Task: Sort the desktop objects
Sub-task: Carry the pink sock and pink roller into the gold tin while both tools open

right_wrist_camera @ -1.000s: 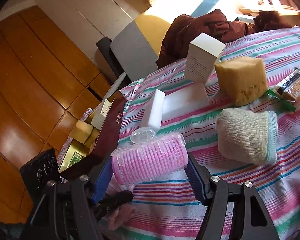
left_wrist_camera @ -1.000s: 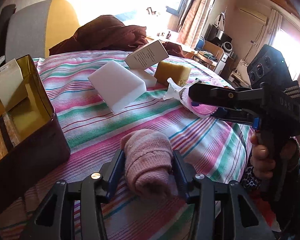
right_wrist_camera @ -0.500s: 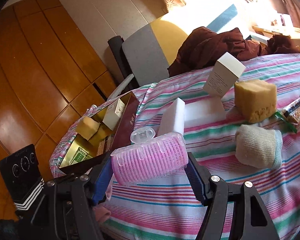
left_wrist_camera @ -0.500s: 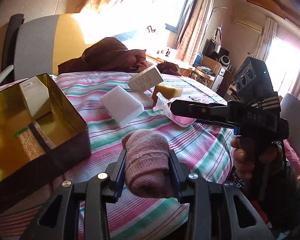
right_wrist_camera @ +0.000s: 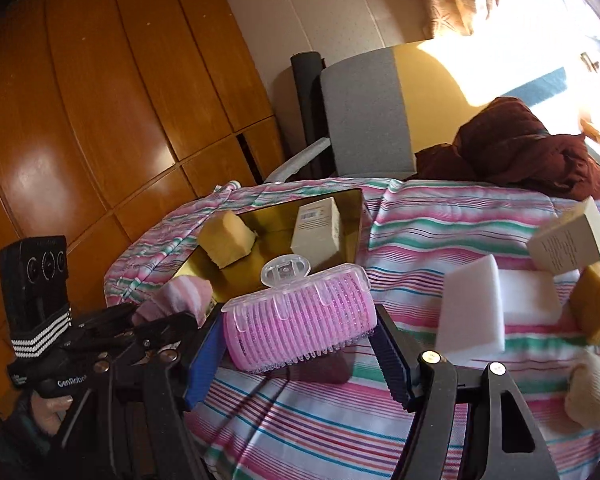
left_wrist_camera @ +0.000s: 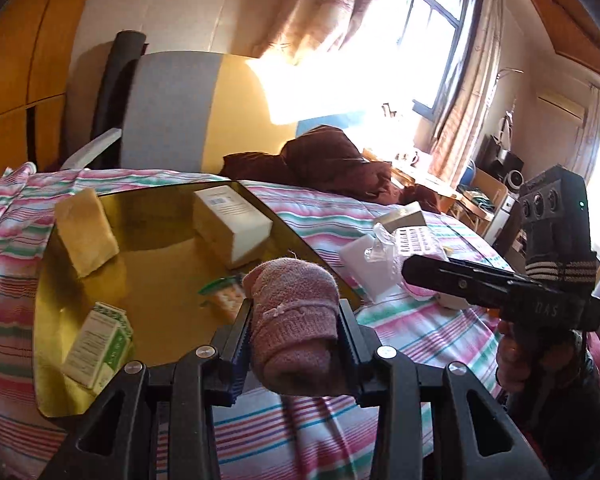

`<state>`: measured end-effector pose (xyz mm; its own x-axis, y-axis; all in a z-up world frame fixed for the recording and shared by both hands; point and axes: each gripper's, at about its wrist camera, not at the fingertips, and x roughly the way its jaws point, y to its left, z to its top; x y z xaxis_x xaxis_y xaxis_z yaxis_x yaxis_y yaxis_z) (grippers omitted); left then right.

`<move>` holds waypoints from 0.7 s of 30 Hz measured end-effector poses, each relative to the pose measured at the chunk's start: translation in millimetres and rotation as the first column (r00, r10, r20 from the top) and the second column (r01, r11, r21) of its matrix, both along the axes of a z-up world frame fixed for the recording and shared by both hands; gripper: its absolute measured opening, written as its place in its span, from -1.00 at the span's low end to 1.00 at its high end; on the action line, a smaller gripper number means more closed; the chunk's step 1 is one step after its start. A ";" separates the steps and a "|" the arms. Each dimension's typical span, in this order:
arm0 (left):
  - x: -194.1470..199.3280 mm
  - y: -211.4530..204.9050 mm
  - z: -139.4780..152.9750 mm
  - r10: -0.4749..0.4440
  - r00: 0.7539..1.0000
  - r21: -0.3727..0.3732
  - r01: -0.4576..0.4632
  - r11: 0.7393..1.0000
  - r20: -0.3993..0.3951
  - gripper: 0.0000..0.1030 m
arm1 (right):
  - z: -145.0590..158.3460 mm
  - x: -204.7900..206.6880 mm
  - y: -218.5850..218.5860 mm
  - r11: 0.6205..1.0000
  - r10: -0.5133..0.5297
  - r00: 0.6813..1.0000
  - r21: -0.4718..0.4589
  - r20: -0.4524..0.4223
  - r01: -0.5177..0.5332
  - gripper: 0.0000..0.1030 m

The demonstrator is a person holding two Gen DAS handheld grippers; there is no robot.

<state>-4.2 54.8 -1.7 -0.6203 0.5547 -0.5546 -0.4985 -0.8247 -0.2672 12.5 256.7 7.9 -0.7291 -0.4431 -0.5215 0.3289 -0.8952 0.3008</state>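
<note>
Our left claw (left_wrist_camera: 296, 344) is pinching a rolled pink sock (left_wrist_camera: 294, 320), held in the air right at the near edge of the gold tin (left_wrist_camera: 44, 320). Our right claw (right_wrist_camera: 300, 344) grips a pink hair roller (right_wrist_camera: 300, 320) with its clear clip on top, hanging over the striped cloth (right_wrist_camera: 420, 232) just short of the same tin. We judge this as the carry-to-bin step: both items are lifted and neither is dropped in yet.

Next, we'd say the sock needs to go forward over the open floor of the tin before the fingers spread. Inside sit a yellow sponge (left_wrist_camera: 86, 236), a white box (left_wrist_camera: 232, 222), a green carton (left_wrist_camera: 96, 346) and a snack packet (left_wrist_camera: 224, 298), so free room is in the middle.

Out on the worktop wait the white foam blocks (right_wrist_camera: 472, 308), another box (right_wrist_camera: 566, 242), a second sponge (right_wrist_camera: 598, 300) and a cream sock (right_wrist_camera: 592, 396). The two claws sit close together, so they could bump at the rim.
</note>
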 end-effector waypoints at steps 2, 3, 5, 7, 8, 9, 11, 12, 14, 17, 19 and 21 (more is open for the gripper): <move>-9.5 -14.1 -2.3 0.039 0.999 -0.003 -0.039 0.999 0.015 -0.25 | -1.1 -9.3 -14.7 0.999 0.029 1.000 0.016 0.004 -0.029 0.35; -13.6 -19.6 -3.6 0.055 0.998 -0.007 -0.055 0.998 0.021 -0.25 | -2.0 -14.1 -20.9 0.999 0.040 0.999 0.024 0.007 -0.040 0.35; -22.1 -29.5 -5.5 0.082 0.996 -0.009 -0.082 0.997 0.034 -0.25 | -3.7 -23.9 -32.3 0.997 0.057 0.998 0.044 0.012 -0.057 0.35; -29.8 -36.5 -6.1 0.097 0.995 -0.013 -0.097 0.995 0.038 -0.25 | -4.2 -34.5 -42.8 0.995 0.074 0.997 0.060 0.021 -0.076 0.35; -33.8 -39.7 -6.1 0.104 0.994 -0.017 -0.104 0.994 0.039 -0.25 | -4.3 -40.0 -47.9 0.994 0.083 0.996 0.071 0.026 -0.085 0.35; -38.1 -42.5 -5.7 0.112 0.993 -0.022 -0.111 0.994 0.039 -0.25 | -4.1 -45.7 -52.9 0.992 0.091 0.995 0.087 0.030 -0.093 0.35; -48.0 -48.5 -4.5 0.127 0.991 -0.024 -0.126 0.992 0.044 -0.25 | -4.1 -58.1 -62.0 0.988 0.103 0.994 0.112 0.045 -0.108 0.35; -52.8 -51.5 -4.1 0.133 0.990 -0.024 -0.132 0.991 0.048 -0.25 | -4.3 -64.4 -66.2 0.986 0.110 0.992 0.120 0.054 -0.116 0.36; -61.0 -57.1 -2.9 0.141 0.989 -0.023 -0.140 0.990 0.054 -0.25 | -4.6 -77.4 -75.1 0.982 0.121 0.990 0.134 0.072 -0.130 0.36; -72.8 -63.4 -5.4 0.148 0.986 -0.018 -0.147 0.989 0.072 -0.25 | -5.5 -98.8 -89.4 0.979 0.127 0.986 0.147 0.107 -0.142 0.36; -80.7 -67.6 -7.0 0.153 0.985 -0.016 -0.152 0.988 0.084 -0.25 | -6.6 -112.4 -98.3 0.977 0.131 0.983 0.151 0.131 -0.151 0.36; -87.9 -71.8 -9.3 0.159 0.982 -0.013 -0.159 0.987 0.100 -0.25 | -9.3 -124.1 -107.2 0.973 0.124 0.981 0.175 0.147 -0.149 0.36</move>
